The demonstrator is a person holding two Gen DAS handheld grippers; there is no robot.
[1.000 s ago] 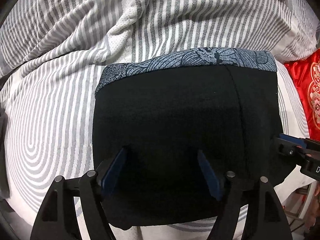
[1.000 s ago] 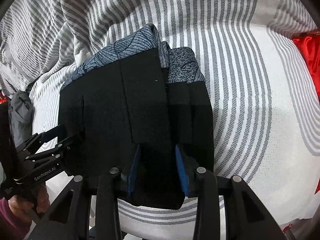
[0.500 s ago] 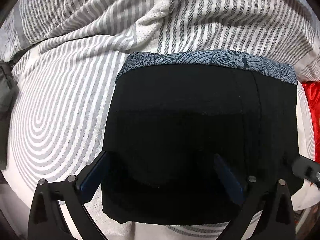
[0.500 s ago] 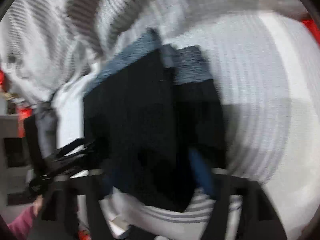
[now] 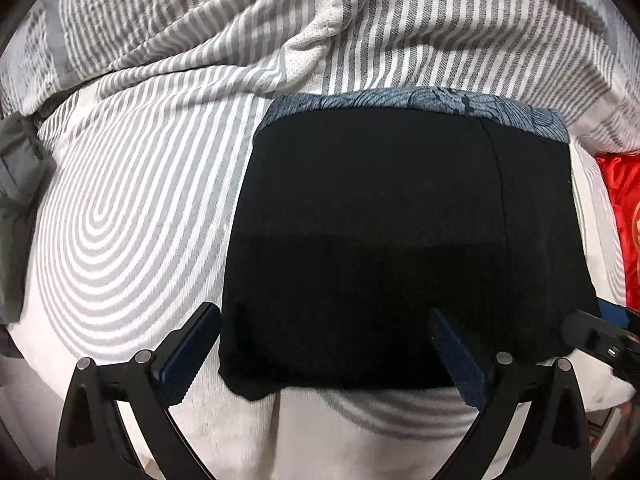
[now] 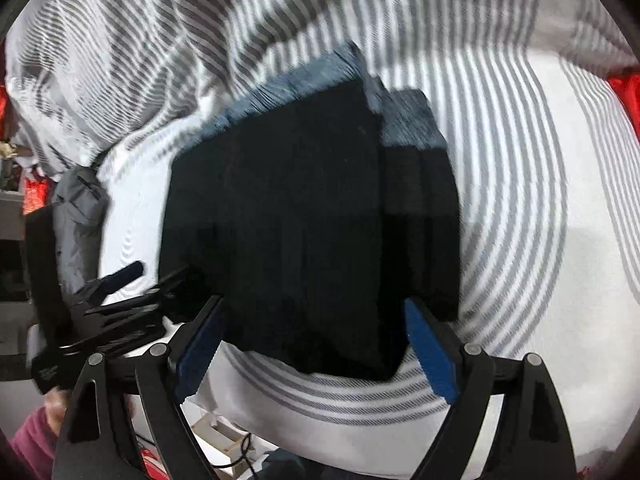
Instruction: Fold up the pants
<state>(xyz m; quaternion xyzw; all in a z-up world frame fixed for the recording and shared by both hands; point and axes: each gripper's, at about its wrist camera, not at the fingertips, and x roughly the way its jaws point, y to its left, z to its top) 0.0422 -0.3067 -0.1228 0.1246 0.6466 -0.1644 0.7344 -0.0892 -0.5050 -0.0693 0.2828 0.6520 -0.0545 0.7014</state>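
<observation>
The black pants [image 5: 400,240] lie folded into a compact rectangle on the striped bed, with a blue patterned band [image 5: 416,106] along the far edge. They also show in the right wrist view [image 6: 312,216], slightly blurred. My left gripper [image 5: 324,344] is open and empty, its blue pads [image 5: 192,352] spread wide over the near edge of the pants. My right gripper [image 6: 316,340] is open and empty, its pads [image 6: 430,356] straddling the near end of the fold. The left gripper shows in the right wrist view [image 6: 120,292] at the pants' left side.
The bed cover [image 5: 132,216] is white with grey stripes, bunched up at the back [image 5: 320,32]. A red cushion [image 5: 624,216] lies at the right. A grey garment [image 6: 76,216] lies at the left of the bed. The bed's near edge [image 6: 360,432] runs just below my right gripper.
Both grippers have opened wide and pulled back from the pants. The pants stay folded on the bed.
</observation>
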